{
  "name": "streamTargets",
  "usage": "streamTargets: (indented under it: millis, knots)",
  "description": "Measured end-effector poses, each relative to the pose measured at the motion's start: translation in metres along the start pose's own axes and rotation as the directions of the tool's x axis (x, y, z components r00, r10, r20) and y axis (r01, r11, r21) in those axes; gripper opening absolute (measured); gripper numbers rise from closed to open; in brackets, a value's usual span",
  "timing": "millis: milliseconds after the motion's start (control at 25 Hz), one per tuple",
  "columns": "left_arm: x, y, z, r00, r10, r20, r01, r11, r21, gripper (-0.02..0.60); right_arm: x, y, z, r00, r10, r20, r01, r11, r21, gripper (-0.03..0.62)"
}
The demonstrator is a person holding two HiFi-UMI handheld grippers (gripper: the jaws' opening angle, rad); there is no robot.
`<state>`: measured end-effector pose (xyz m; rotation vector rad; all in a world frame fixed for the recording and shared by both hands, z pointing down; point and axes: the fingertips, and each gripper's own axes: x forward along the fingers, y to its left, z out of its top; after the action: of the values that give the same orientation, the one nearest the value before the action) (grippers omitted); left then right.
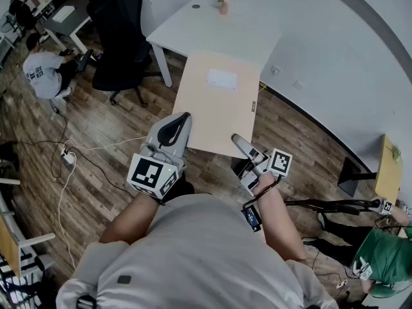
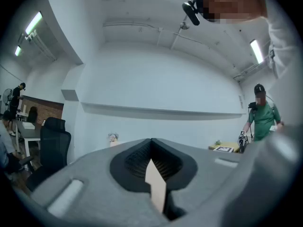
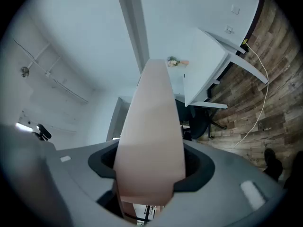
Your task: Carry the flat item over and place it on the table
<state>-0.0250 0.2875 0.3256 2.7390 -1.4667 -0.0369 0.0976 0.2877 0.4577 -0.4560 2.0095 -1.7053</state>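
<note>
Between the left gripper (image 1: 175, 129) and the right gripper (image 1: 240, 143), the head view shows a pale beige board (image 1: 215, 108) held level above the wood floor (image 1: 96, 131). Both grippers clamp its near edge. It has a white label (image 1: 222, 78) on top, and a white table (image 1: 222, 34) lies just beyond. The left gripper view shows only the board's thin edge, pinched between the jaws. The right gripper view shows its broad, bare face, gripped and stretching ahead.

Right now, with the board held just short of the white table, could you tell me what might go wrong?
The left gripper and right gripper clamp the board only at its near edge, so it may sag or slip. The flower vase stands on the white table ahead; the board's far end could knock it over.
</note>
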Motion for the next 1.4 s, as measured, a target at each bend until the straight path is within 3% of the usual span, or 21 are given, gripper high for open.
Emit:
streamTargets:
  millis: [320, 760, 1120, 1400]
  knots:
    - [-0.022, -0.034, 0.003, 1.000, 0.018, 0.005, -0.018, 1.000, 0.000, 0.000, -0.034, 0.008, -0.019, 1.000, 0.001, -0.004, -0.001, 1.000, 0.000, 0.299]
    - [-0.038, -0.028, 0.004, 1.000, 0.026, -0.004, -0.026, 1.000, -0.001, 0.000, -0.032, 0.009, -0.028, 1.000, 0.007, 0.007, -0.007, 1.000, 0.028, 0.299]
    - [-0.034, 0.023, -0.004, 1.000, 0.024, -0.005, -0.024, 1.000, -0.019, 0.000, 0.011, -0.004, -0.018, 1.000, -0.014, 0.016, 0.014, 0.999, 0.029, 0.298]
    - [-0.016, 0.097, -0.002, 1.000, -0.003, -0.008, 0.002, 1.000, -0.031, 0.000, 0.076, -0.017, 0.003, 0.998, -0.031, 0.052, 0.029, 0.999, 0.022, 0.298]
